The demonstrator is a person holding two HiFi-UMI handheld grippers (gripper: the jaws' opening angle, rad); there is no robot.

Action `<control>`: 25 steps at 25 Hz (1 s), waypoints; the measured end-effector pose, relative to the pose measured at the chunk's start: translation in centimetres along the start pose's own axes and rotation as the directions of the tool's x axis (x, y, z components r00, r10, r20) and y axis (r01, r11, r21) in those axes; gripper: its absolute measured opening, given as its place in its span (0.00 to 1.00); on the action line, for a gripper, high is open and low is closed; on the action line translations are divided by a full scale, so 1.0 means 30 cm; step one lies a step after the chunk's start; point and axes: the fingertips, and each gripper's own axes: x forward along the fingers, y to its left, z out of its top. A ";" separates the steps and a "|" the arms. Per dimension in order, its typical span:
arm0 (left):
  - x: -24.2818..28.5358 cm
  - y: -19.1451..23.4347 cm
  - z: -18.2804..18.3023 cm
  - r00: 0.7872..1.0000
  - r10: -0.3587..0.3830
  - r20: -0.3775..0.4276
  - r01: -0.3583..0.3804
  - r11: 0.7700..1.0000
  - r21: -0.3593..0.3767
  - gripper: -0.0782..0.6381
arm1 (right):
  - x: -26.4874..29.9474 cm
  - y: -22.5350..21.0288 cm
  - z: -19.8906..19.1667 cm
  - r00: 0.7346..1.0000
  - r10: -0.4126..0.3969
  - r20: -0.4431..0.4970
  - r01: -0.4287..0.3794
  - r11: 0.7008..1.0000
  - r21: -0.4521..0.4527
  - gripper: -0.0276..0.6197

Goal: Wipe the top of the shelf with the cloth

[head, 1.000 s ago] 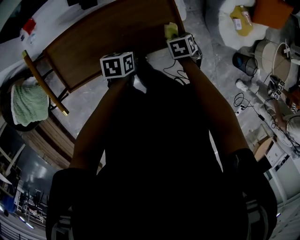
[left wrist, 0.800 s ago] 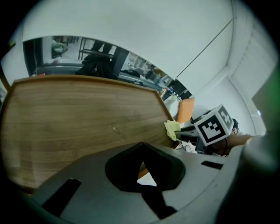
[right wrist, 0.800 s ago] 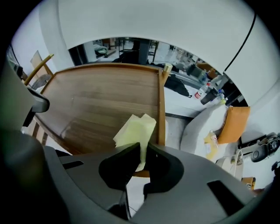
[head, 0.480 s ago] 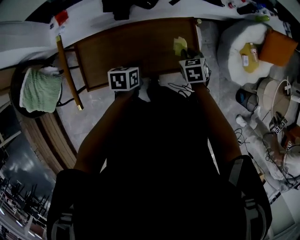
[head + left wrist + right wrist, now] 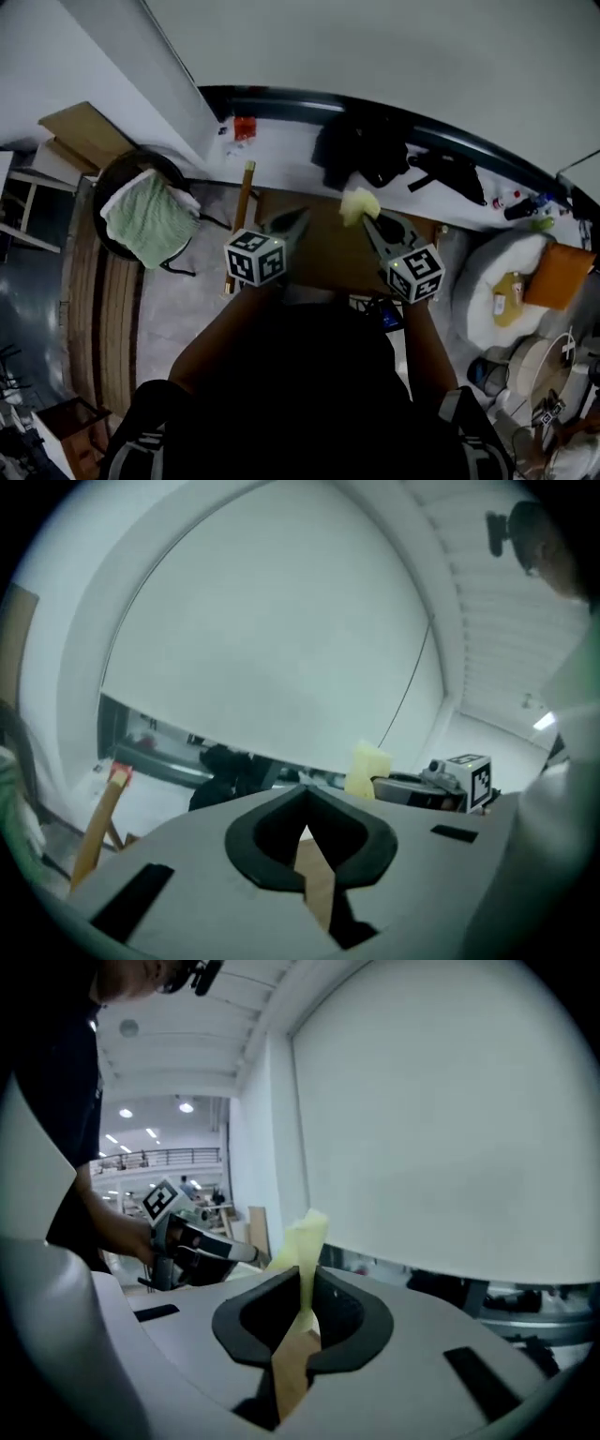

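The brown shelf top (image 5: pixel 323 253) lies below both grippers in the head view. My right gripper (image 5: pixel 370 220) is shut on a pale yellow cloth (image 5: pixel 359 204), which sticks up from its tips above the shelf's far edge. In the right gripper view the cloth (image 5: pixel 306 1239) stands pinched between the closed jaws of the right gripper (image 5: pixel 302 1277). My left gripper (image 5: pixel 292 223) hangs to the left of it, shut and empty. The left gripper view shows the left gripper (image 5: pixel 304 799) with jaws together, and the cloth (image 5: pixel 367 769) to the right.
A green towel (image 5: pixel 150 217) drapes over a dark round stand at the left. A wooden pole (image 5: pixel 240 225) leans beside the shelf. Dark clothing (image 5: pixel 366 150) lies on the white ledge behind. A white beanbag (image 5: pixel 487 281) and an orange cushion (image 5: pixel 560 272) sit at the right.
The head view has swung up toward the wall. Both grippers have lifted and now point at the shelf's far edge, closer together. The right one keeps the cloth.
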 end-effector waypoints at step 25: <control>-0.425 -0.112 0.266 0.880 -0.467 0.091 0.421 0.853 0.309 0.12 | 0.079 0.454 0.376 0.790 0.555 0.261 -0.557 0.827 -0.075 0.11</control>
